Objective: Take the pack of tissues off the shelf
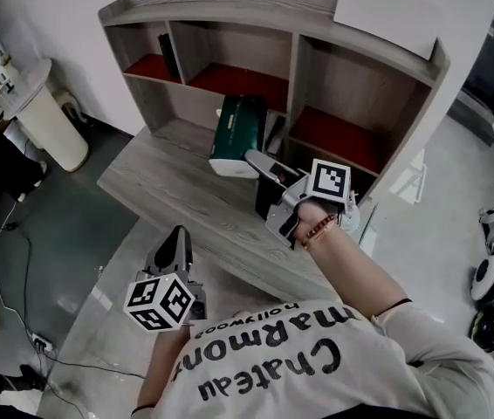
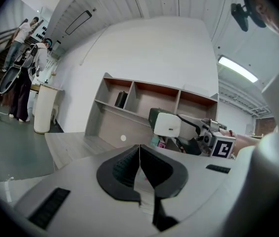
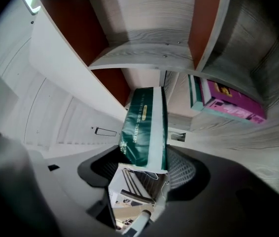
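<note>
The pack of tissues (image 1: 236, 133) is dark green with a white end. It hangs in the air in front of the shelf (image 1: 292, 55), above the desk. My right gripper (image 1: 249, 158) is shut on its near end. In the right gripper view the pack (image 3: 144, 130) stands lengthwise between the two pads, and the right gripper (image 3: 147, 168) clamps its lower end. My left gripper (image 1: 177, 236) is lower left, off the desk's near edge, shut and empty (image 2: 139, 154). In the left gripper view the pack (image 2: 166, 124) shows ahead with the right gripper (image 2: 198, 137) behind it.
A pink and teal box (image 3: 230, 102) lies in a lower shelf compartment. A dark item (image 1: 168, 55) stands in the upper left compartment. The grey wooden desk (image 1: 173, 195) runs under the shelf. A white bin (image 1: 51, 120) stands at the left, and cables lie on the floor.
</note>
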The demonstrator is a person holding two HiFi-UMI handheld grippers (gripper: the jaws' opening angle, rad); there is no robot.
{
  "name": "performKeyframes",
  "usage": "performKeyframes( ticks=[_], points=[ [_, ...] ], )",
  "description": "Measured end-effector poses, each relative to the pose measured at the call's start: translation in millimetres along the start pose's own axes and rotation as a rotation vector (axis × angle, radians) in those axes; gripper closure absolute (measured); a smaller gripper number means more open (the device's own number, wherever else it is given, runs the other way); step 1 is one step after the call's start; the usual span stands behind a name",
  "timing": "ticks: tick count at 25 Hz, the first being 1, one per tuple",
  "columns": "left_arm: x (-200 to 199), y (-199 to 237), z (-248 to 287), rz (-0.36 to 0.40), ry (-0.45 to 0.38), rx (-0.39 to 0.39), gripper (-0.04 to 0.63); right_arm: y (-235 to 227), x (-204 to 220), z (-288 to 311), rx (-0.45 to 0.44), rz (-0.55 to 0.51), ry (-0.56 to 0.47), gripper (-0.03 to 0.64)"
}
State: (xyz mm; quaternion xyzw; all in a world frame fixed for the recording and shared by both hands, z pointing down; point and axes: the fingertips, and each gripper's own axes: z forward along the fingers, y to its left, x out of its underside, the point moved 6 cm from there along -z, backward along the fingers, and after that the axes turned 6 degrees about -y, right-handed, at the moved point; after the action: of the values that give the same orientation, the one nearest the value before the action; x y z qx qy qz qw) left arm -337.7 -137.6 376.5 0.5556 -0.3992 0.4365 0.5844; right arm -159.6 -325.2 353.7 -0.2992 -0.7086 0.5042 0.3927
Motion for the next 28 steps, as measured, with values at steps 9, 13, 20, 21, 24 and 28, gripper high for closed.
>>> performKeyframes(
  ticks=[9, 13, 20, 21, 24, 28],
  points=[
    [-2, -45, -22, 0.012, -0.024, -0.059, 0.577, -4, 4, -44, 0.037, -0.011, 0.074, 0.321],
    [0, -68, -41, 0.04, -0.039, -0.091, 0.577, -2, 8, -72, 0.05, -0.076, 0.076, 0.321],
    [28, -108, -73, 0.1, -0.035, -0.166, 0.577, 2, 19, -134, 0.053, -0.258, 0.082, 0.322],
    [29, -110, -73, 0.101, -0.032, -0.172, 0.577, 3, 19, -138, 0.056, -0.284, 0.074, 0.322],
    [37, -123, -81, 0.102, -0.039, -0.188, 0.577, 7, 20, -158, 0.061, -0.351, 0.046, 0.324],
    [42, -137, -95, 0.102, -0.071, -0.236, 0.577, 10, 22, -184, 0.082, -0.45, 0.024, 0.324]
  ],
)
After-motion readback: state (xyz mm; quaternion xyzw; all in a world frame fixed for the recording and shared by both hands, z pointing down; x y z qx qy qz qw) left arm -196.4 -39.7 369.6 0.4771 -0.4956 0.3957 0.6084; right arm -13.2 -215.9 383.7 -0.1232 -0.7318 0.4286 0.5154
